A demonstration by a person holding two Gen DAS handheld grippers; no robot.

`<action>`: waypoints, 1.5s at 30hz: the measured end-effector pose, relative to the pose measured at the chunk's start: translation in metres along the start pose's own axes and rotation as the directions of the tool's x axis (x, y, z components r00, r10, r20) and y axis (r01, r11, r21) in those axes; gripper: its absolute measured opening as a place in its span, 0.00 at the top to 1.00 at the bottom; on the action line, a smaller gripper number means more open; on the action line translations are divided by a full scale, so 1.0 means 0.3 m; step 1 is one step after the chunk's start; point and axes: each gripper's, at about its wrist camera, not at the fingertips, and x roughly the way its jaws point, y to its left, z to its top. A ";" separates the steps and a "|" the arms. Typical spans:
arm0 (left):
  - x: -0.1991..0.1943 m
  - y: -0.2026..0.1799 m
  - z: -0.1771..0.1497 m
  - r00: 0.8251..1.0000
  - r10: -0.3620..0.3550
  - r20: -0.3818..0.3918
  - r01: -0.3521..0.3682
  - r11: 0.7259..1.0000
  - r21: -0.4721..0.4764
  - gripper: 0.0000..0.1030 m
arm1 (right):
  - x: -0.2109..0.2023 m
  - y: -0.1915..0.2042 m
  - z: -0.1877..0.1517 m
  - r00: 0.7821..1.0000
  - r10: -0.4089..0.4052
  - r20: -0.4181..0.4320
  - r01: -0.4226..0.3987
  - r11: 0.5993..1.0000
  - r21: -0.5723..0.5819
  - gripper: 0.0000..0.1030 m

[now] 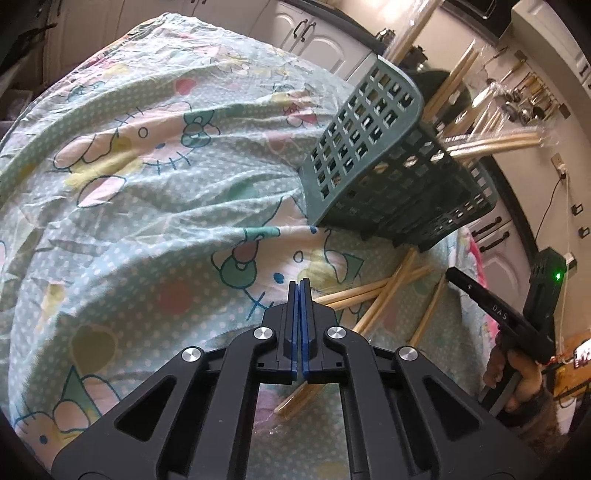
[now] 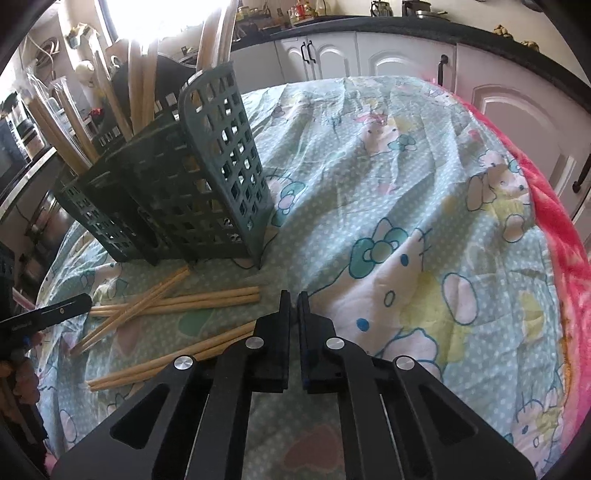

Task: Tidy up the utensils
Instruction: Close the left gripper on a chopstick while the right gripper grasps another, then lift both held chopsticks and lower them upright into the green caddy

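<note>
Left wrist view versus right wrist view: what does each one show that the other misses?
Only the left view shows hanging utensils on the wall and a green light on the right gripper. Only the right view shows a pink blanket and a bright window. Both show the basket, loose chopsticks and the patterned cloth.

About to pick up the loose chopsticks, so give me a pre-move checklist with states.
1. Left gripper empty: ok, fingers closed on nothing.
2. Right gripper open enough to grasp: not ok, only a narrow gap.
3. Loose wooden chopsticks reachable on the patterned cloth: ok.
4. Chopsticks lie separately: not ok, several cross.
5. Dark green lattice plastic basket upright: ok.
6. Free room in basket: cannot tell.
</note>
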 end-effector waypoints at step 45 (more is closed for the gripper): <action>-0.531 -0.376 0.169 0.908 -0.231 0.350 0.143 0.955 0.259 1.00 | -0.591 0.352 0.144 0.911 0.163 0.380 -0.041 0.950 -0.308 0.98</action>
